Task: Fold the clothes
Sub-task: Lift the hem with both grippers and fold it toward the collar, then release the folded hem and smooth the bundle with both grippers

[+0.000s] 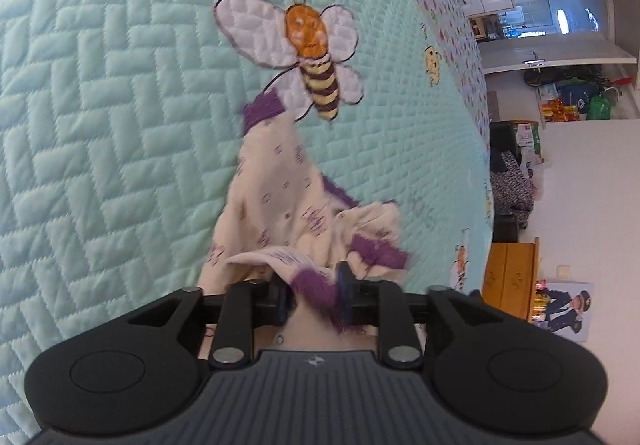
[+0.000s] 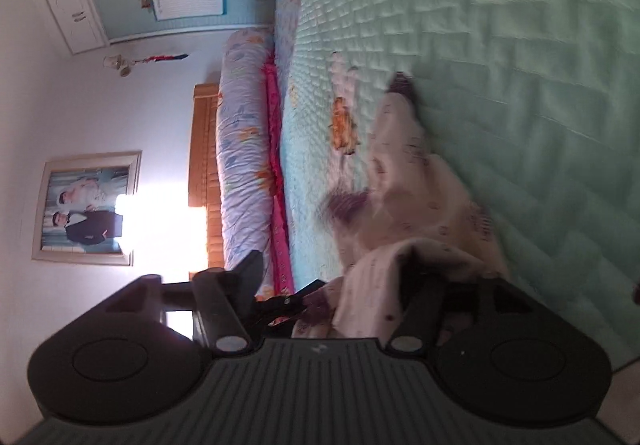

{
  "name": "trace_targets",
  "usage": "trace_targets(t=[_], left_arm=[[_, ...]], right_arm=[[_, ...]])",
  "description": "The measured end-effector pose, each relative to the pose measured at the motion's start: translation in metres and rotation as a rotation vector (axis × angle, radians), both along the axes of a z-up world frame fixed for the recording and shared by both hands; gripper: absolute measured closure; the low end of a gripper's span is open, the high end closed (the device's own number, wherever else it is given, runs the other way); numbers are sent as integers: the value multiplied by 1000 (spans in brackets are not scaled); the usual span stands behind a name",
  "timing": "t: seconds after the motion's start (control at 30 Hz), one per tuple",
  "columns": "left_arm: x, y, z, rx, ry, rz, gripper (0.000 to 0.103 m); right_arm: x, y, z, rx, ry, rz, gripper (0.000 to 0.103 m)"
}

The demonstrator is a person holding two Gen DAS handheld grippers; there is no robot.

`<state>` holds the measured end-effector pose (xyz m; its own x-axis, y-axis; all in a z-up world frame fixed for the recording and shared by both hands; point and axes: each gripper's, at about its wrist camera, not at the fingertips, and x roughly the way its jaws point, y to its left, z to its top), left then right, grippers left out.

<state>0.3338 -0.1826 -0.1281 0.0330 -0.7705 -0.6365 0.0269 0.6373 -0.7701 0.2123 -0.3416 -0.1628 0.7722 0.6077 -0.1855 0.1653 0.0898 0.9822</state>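
Cream cotton garment with purple cuffs (image 1: 280, 201) lay bunched on quilted mint bed (image 1: 120, 105) near bee patch. Left gripper (image 1: 316, 295) fingers spread, purple cuff between them; right gripper (image 2: 340, 301) fingers spread under draped cloth. Step: releasing. Next likely regrasp, flatten.

Cream printed garment with purple ribbed cuffs (image 1: 280, 201) lies crumpled on the pale green quilted bedspread (image 1: 100, 125), stretched away from the left gripper (image 1: 312, 291). Its far cuff touches the lower edge of the embroidered bee patch (image 1: 308, 57). Near end of the garment sits between the left gripper's jaws, a purple cuff draped over the gap. To the right of the bedspread's edge, well apart: a wooden cabinet (image 1: 510, 277).

Right wrist view: same garment (image 2: 416, 201) on the bedspread (image 2: 520, 85), its near fold bunched between the jaws of the right gripper (image 2: 360, 297). Left of the bedspread lies a long rolled floral bolster (image 2: 244, 149), beside it the wooden slatted headboard (image 2: 202, 149). Framed photograph (image 2: 86, 207) on the wall, further left.
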Motion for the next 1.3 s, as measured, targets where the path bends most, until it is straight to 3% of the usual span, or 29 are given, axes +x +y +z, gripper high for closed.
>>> trace_targets(t=[0.03, 0.13, 0.23, 0.33, 0.4, 0.5, 0.67, 0.77, 0.83, 0.87, 0.9, 0.93, 0.97, 1.03, 1.1, 1.13, 1.2, 1.27, 1.3], left_arm=[[3, 0, 3, -5, -4, 14, 54], [13, -4, 10, 10, -16, 38, 43], [21, -8, 11, 22, -21, 54, 42], [21, -6, 18, 4, -76, 65, 42], [18, -2, 25, -28, -127, 70, 42], [3, 15, 35, -78, -194, 99, 42], [-34, 32, 45, -77, -256, 111, 42], [-60, 18, 41, -68, -283, 35, 41], [-71, 2, 29, -40, -273, -12, 41], [-73, -6, 21, -18, -260, -20, 41], [-76, -13, 13, 3, -246, -28, 41], [-78, -20, 6, 25, -233, -36, 41], [-80, -27, 1, 41, -230, -45, 41], [-83, -35, 1, 54, -261, -66, 41], [-83, -40, 1, 45, -273, -67, 41], [-81, -41, -1, 34, -267, -60, 41], [-81, -42, -5, 35, -257, -45, 41], [-84, -40, -1, 34, -270, -30, 41], [-87, -37, 3, 26, -283, -20, 41]], right_arm=[[4, 0, 7, -8, -9, 11, 32], [21, -1, 16, -11, -7, 27, 30], [35, -2, 9, 28, 51, 17, 22], [34, -7, -11, 128, 145, -69, 22], [26, -9, -14, 177, 120, -126, 22], [13, -13, -9, 170, 53, -165, 21], [-8, -12, 34, -122, -59, -171, 21], [-6, 18, 56, -152, -160, -27, 20], [2, 35, 55, -220, -138, 35, 20], [8, 36, 46, -286, -81, 53, 20], [16, 36, 35, -360, -10, 68, 25], [20, 33, 28, -501, 84, 51, 37], [21, 30, 26, -601, 136, 30, 76], [14, 34, 40, -663, 112, 17, 69], [7, 40, 55, -709, 74, 9, 41], [3, 43, 63, -732, 54, 4, 38], [6, 47, 65, -634, 0, 29, 37], [16, 45, 50, -590, 53, 40, 37], [19, 38, 40, -616, 125, 31, 51]])
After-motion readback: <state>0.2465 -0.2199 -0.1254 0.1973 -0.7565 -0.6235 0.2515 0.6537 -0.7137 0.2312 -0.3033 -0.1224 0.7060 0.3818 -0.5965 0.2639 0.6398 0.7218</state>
